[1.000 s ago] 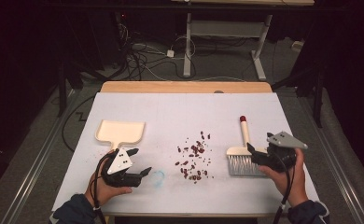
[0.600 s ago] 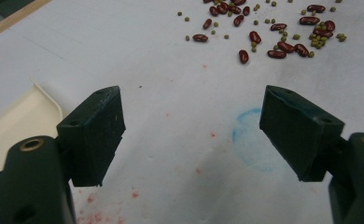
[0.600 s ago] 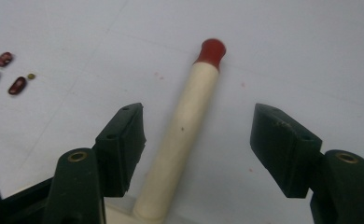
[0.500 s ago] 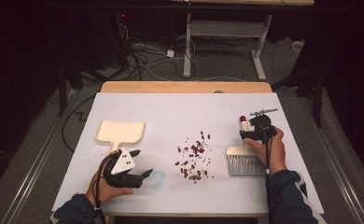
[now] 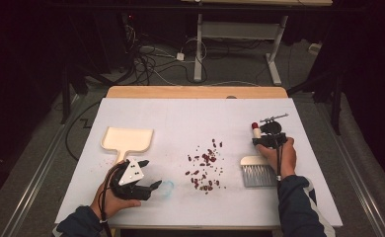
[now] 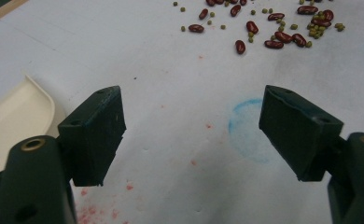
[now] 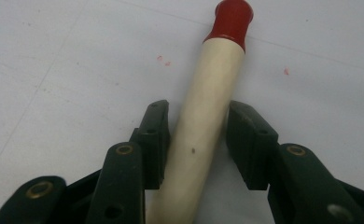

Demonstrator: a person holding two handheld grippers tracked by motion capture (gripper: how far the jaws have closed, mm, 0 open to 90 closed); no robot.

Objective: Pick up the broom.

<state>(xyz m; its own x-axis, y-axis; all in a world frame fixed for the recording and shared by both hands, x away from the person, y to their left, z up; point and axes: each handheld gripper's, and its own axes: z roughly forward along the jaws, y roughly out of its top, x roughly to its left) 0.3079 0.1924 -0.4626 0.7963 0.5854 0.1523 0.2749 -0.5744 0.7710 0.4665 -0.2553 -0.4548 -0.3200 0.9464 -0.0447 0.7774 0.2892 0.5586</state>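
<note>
Since the earlier frames the right tool (image 5: 260, 137) has been carried from beside the bristle head up along the handle toward 12 o'clock, and its jaws have just been closing with the handle between them. The small hand brush with a pale wooden handle and red-tipped end (image 7: 203, 116) lies flat on the white tabletop (image 5: 195, 118), at about 3 o'clock from the middle, handle pointing to 12 o'clock and grey bristle head (image 5: 258, 174) at the 6 o'clock end. In the right gripper view one pad is seen against the handle on one side, while a thin gap seems to remain at the other; the grasp is judged nearly made but not yet firm. A scatter of dark red beans and small green beans (image 5: 205, 168) is spread at the middle of the tabletop, at 9 o'clock from the brush. Further toward 9 o'clock a cream plastic dustpan (image 5: 127, 139) lies flat, and the left tool (image 5: 148, 187) is held just at 6 o'clock of it, jaws spread wide and holding nothing, above a faint blue ring mark (image 6: 250, 130).

The step in hand is judged to be the pick-up of the brush. The next move calls for the clench to be completed, the brush lifted, and the bristles brought behind the beans; the dustpan would need to be taken by the left tool.
</note>
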